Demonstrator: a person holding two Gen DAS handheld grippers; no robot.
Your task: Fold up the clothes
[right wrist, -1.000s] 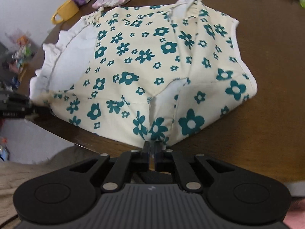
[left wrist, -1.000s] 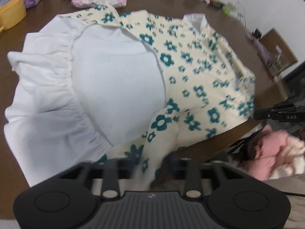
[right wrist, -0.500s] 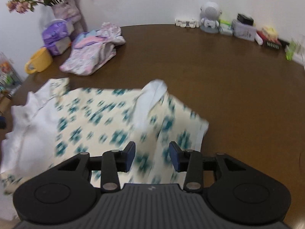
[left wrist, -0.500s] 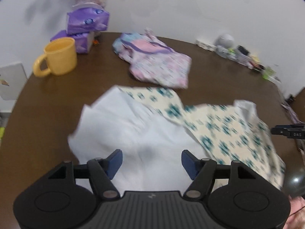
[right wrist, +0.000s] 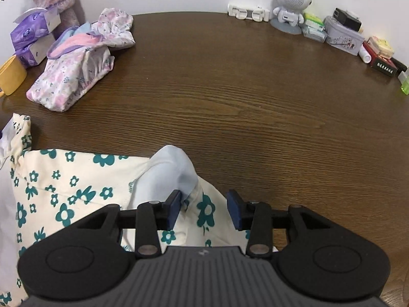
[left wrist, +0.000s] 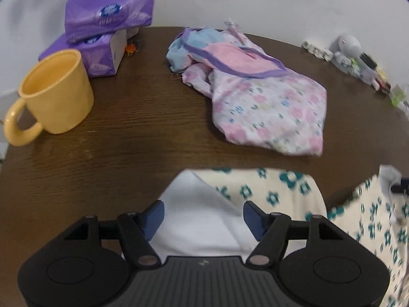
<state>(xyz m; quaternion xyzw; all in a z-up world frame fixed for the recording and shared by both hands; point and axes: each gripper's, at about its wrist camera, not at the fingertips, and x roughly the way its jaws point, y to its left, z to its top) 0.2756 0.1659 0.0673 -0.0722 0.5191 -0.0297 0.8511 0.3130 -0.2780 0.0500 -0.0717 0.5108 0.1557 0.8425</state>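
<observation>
- A yellow mug [left wrist: 55, 93] stood at the table's [right wrist: 255, 97] left edge, beside 2 purple tissue packs [left wrist: 107, 12].
- The left gripper [left wrist: 203, 215] had just been opening; its jaws stood wide over the white lining, gripping nothing.
- The flowered garment [right wrist: 76, 184] lay on the near table edge.
- The right gripper [right wrist: 204, 208] had just been opening; cloth lay between the pads, unpressed.

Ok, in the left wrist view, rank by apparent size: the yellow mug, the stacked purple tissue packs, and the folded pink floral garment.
1. Folded pink floral garment, clearly the largest.
2 and 3. Stacked purple tissue packs and yellow mug look about alike; the mug sits nearer the camera, so I would not rank them.
</observation>
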